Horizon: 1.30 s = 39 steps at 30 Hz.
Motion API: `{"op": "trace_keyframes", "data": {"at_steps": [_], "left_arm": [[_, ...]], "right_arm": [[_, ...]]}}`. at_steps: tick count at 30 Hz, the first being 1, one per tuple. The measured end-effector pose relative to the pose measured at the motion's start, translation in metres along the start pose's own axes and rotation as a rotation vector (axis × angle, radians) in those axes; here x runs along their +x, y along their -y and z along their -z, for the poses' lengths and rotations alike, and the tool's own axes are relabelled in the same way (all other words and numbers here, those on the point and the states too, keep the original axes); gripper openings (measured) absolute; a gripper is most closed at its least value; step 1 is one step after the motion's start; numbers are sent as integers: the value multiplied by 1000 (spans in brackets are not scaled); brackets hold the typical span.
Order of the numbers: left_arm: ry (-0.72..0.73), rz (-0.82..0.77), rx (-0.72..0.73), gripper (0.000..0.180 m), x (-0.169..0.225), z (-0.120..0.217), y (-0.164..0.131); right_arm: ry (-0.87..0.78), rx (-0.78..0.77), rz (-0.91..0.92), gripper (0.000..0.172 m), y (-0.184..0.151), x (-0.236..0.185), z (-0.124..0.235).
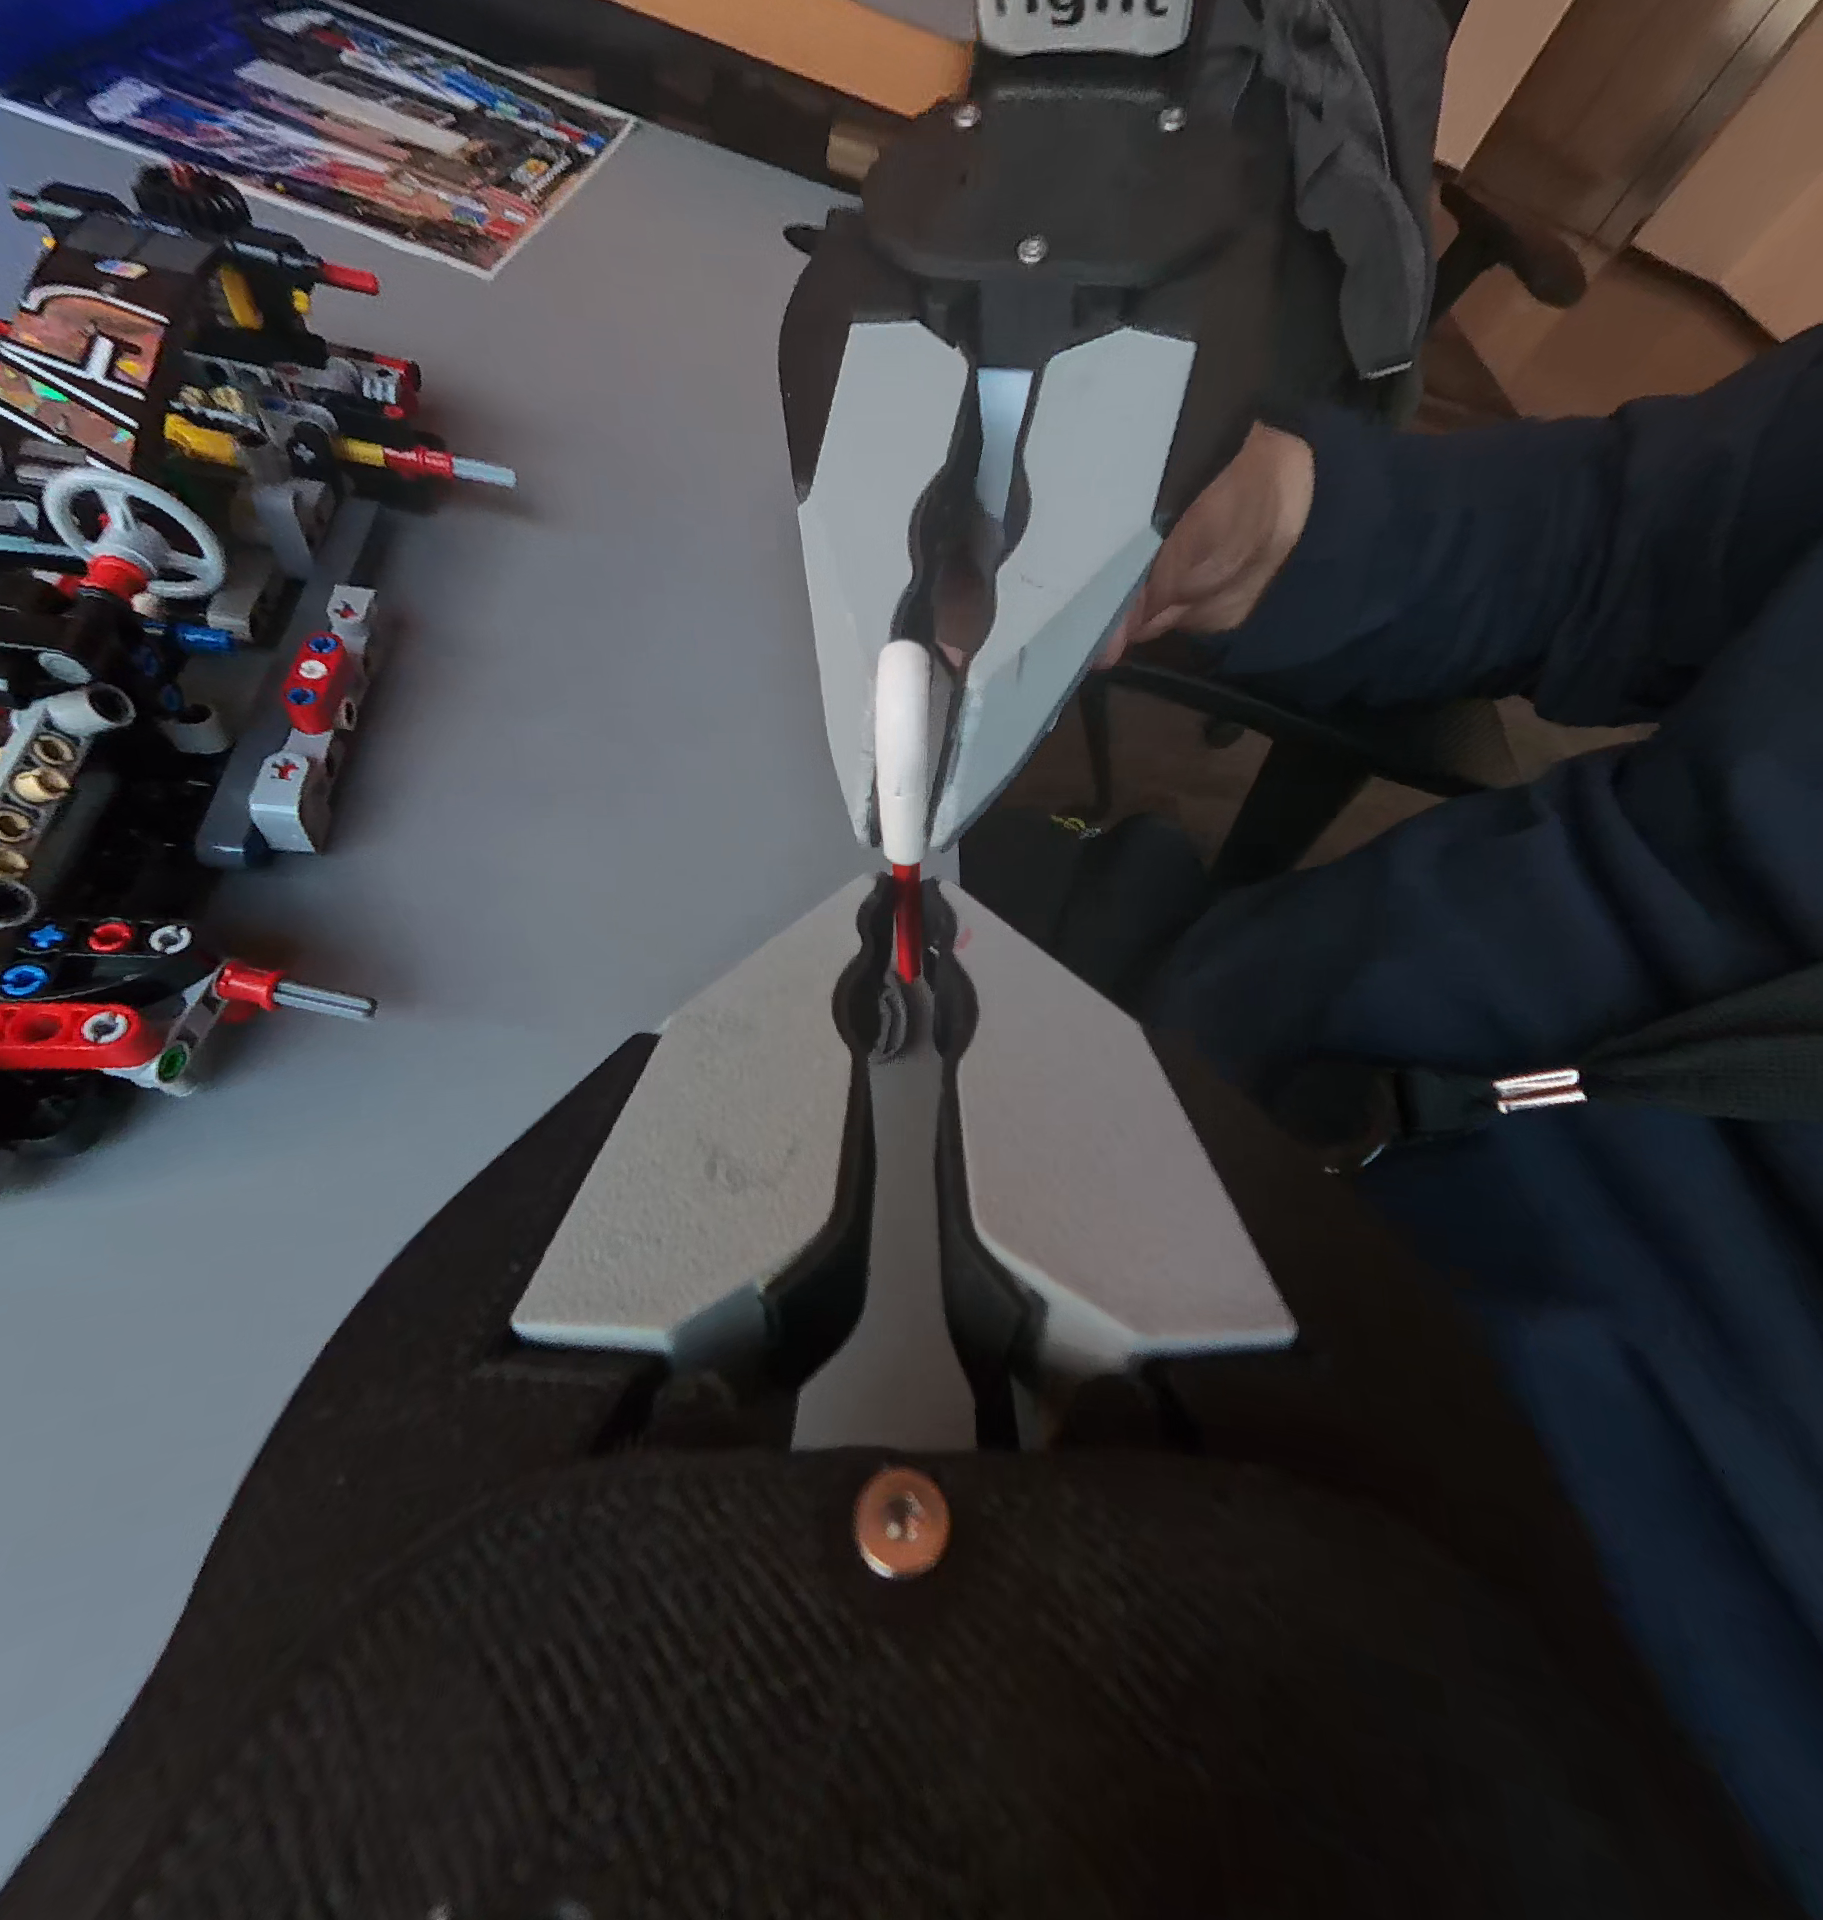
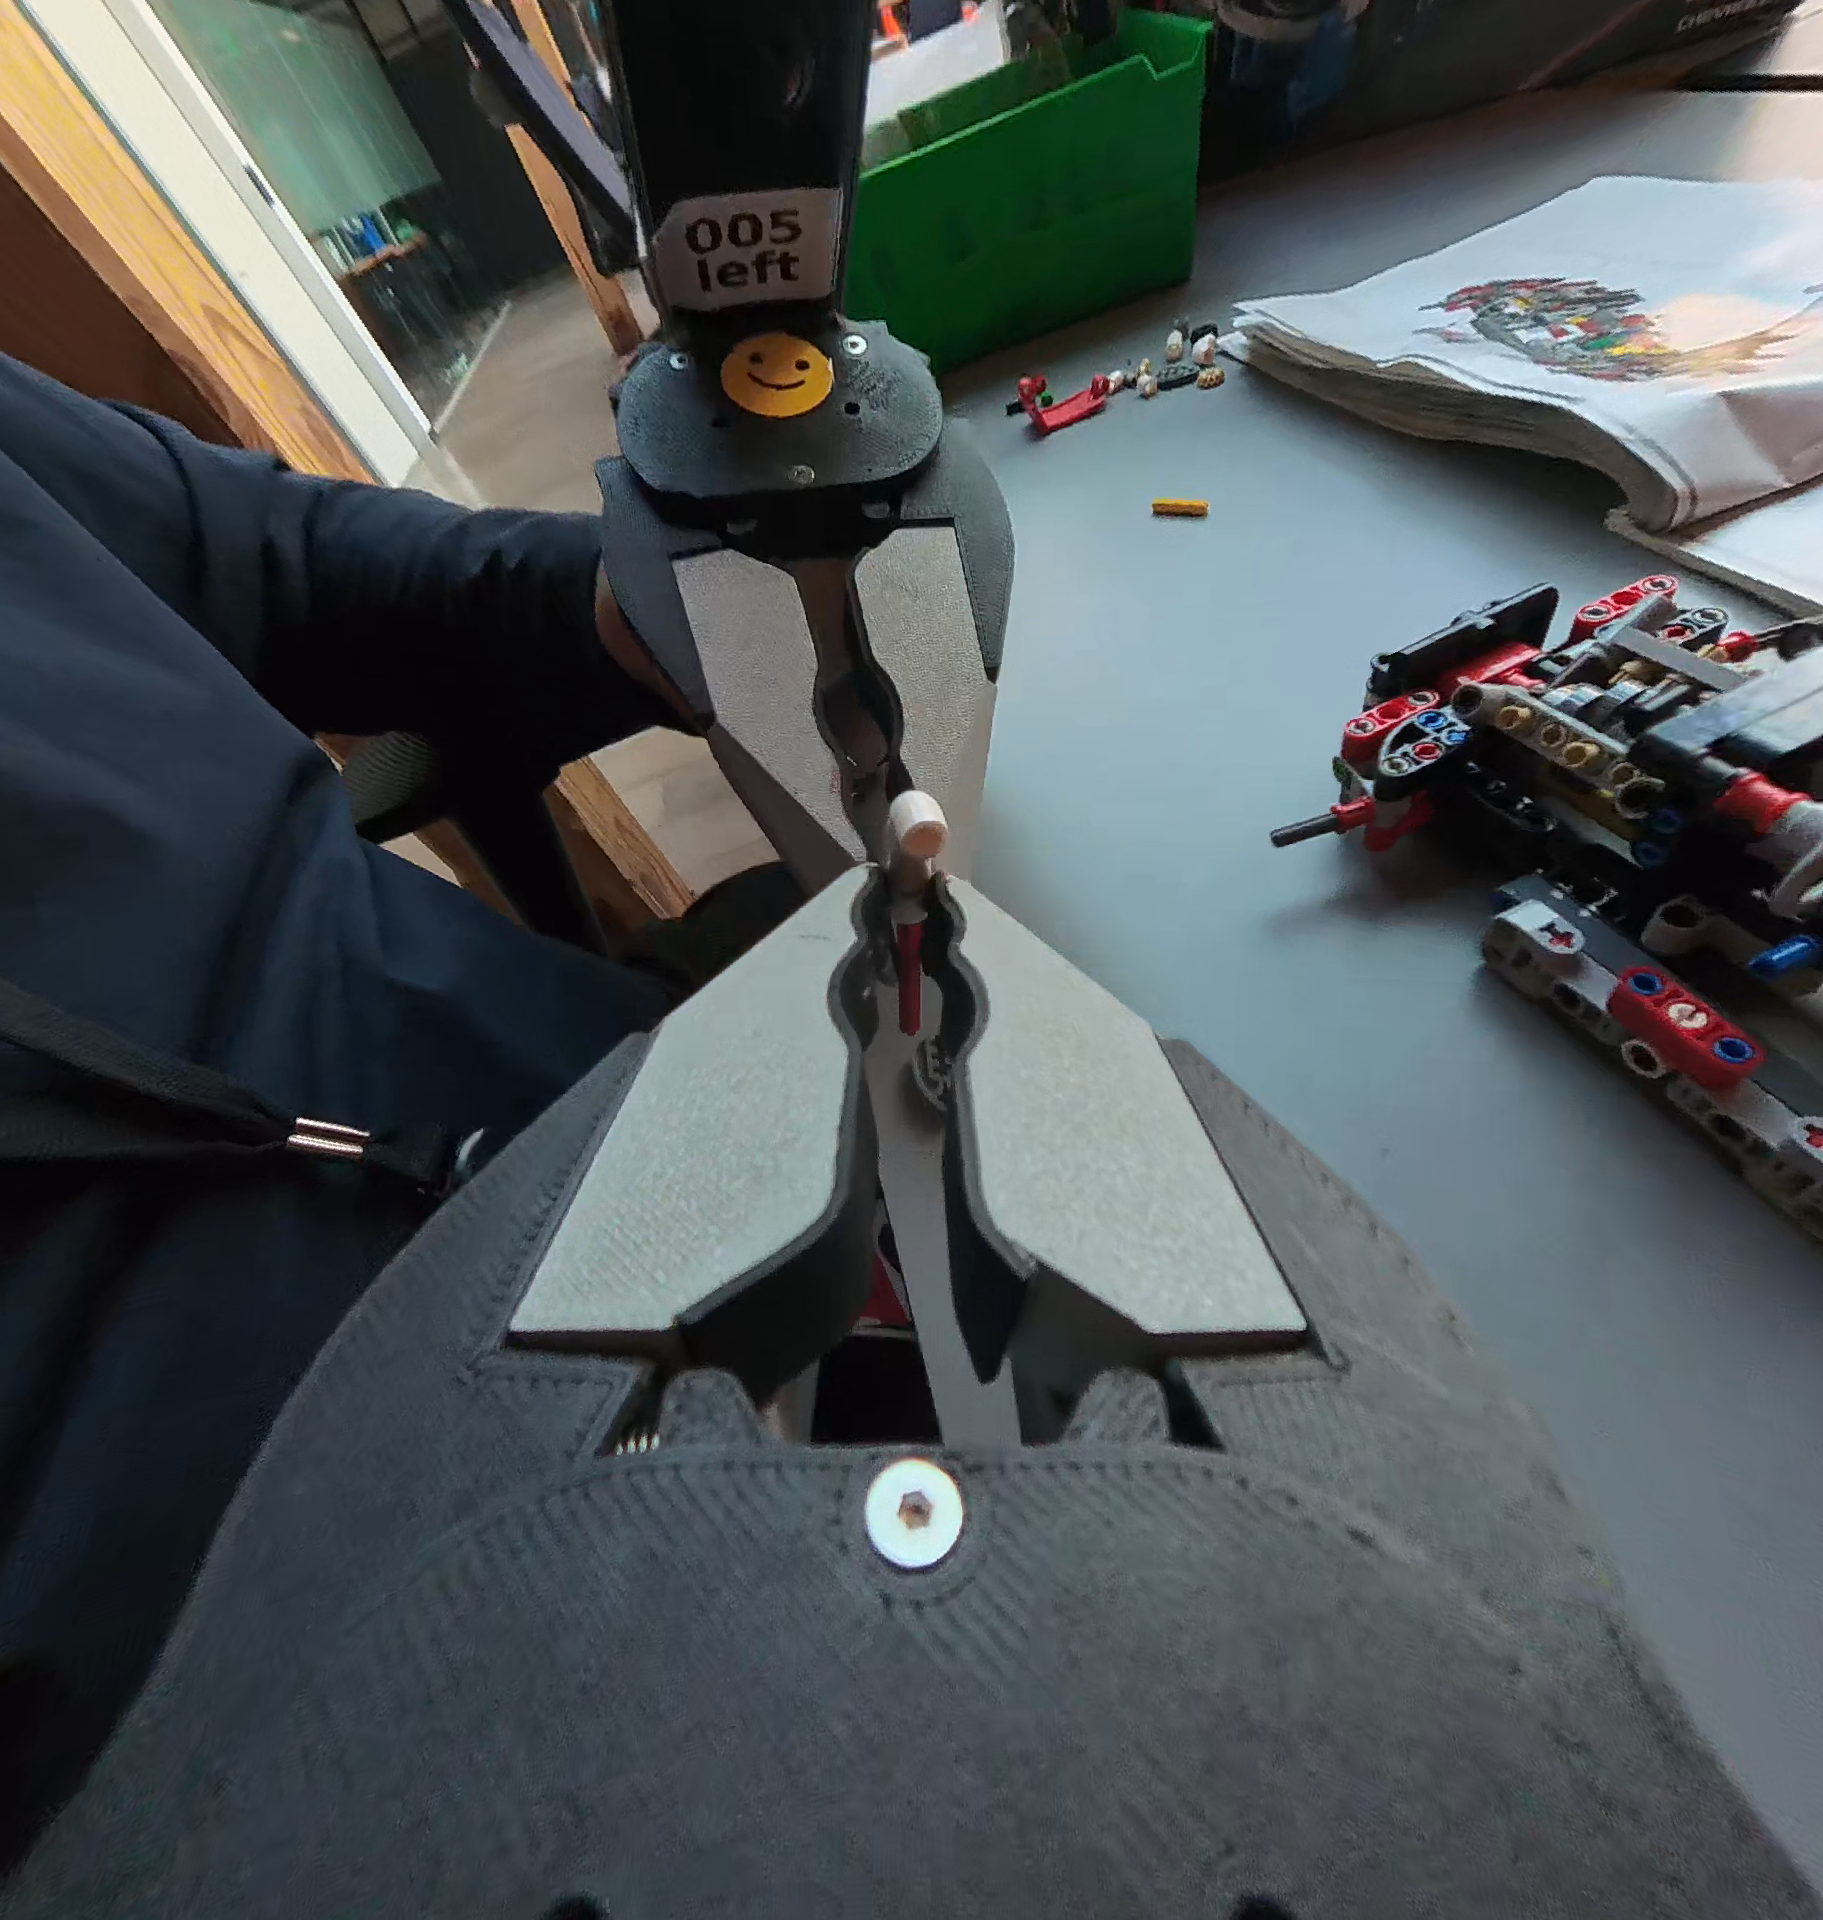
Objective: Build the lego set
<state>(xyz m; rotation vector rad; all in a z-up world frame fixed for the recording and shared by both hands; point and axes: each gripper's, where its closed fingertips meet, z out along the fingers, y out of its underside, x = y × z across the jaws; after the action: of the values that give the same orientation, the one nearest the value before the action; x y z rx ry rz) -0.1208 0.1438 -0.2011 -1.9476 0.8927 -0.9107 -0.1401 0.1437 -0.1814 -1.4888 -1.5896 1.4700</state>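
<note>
My two grippers meet tip to tip over the near edge of the grey table (image 1: 574,727). Between them is a small assembly: a white rounded piece (image 1: 905,748) with a red axle (image 1: 904,925) sticking out of it. In the left wrist view, my right gripper (image 1: 902,836) is shut on the white piece. My left gripper (image 1: 902,891) is shut on the red axle, which runs back between its black pads. In the right wrist view, the red axle (image 2: 909,977) shows in the slot between my right gripper's (image 2: 907,885) fingers. The white piece (image 2: 917,831) stands just beyond, at the left gripper's (image 2: 884,854) tips.
A half-built red, black and grey brick vehicle (image 1: 138,520) (image 2: 1613,748) lies on the table, a grey beam (image 2: 1665,1049) beside it. Farther back are a paper stack (image 2: 1613,343), a green bin (image 2: 1032,208) and loose small parts (image 2: 1115,390). A person's dark sleeves (image 1: 1509,571) flank the grippers. Less than 4 cm separates the two grippers' tips.
</note>
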Motion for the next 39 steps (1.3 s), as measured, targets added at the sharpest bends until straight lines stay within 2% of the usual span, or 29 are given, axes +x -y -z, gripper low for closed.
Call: {"op": "trace_keyframes", "data": {"at_steps": [14,39], "left_arm": [[61,-83,-129,2,-6,-5,-19],[63,-97,-135,2,-6,-5,-19]], "right_arm": [[-60,-81,36,4,-18,4,-7],[-77,-102,71,4,-19,4,-7]]}}
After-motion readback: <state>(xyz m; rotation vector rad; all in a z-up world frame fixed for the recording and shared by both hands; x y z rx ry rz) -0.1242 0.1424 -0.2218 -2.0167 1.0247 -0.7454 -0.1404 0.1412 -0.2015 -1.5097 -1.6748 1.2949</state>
